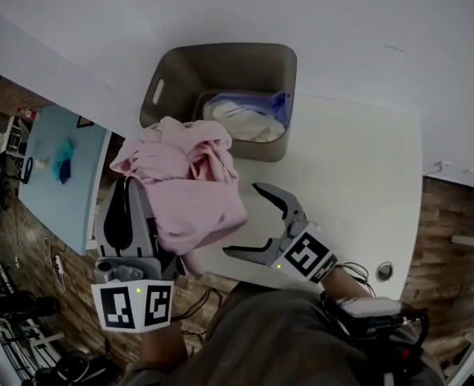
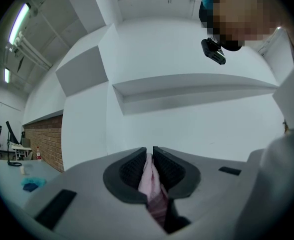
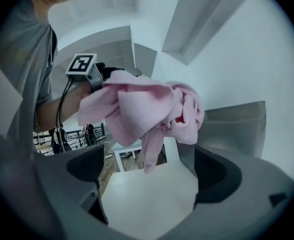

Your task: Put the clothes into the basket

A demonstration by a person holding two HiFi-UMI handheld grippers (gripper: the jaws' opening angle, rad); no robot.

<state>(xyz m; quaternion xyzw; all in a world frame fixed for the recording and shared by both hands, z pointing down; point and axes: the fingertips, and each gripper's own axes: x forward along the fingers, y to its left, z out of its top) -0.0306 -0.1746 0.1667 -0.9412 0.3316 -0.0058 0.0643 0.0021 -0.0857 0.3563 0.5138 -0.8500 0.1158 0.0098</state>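
Garment (image 1: 192, 183): pink, pinched between left gripper's (image 2: 149, 156) closed jaws | right gripper (image 1: 249, 219): jaws wide, empty, just right of garment | basket (image 1: 220, 55): just beyond both grippers

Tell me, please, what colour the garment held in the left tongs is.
The garment is pale pink, clearest in the head view.

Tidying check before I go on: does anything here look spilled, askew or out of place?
Nothing spilled or damaged. The pink cloth garment hangs bunched from the shut left gripper, not yet in the grey plastic basket. The right gripper is open, empty.
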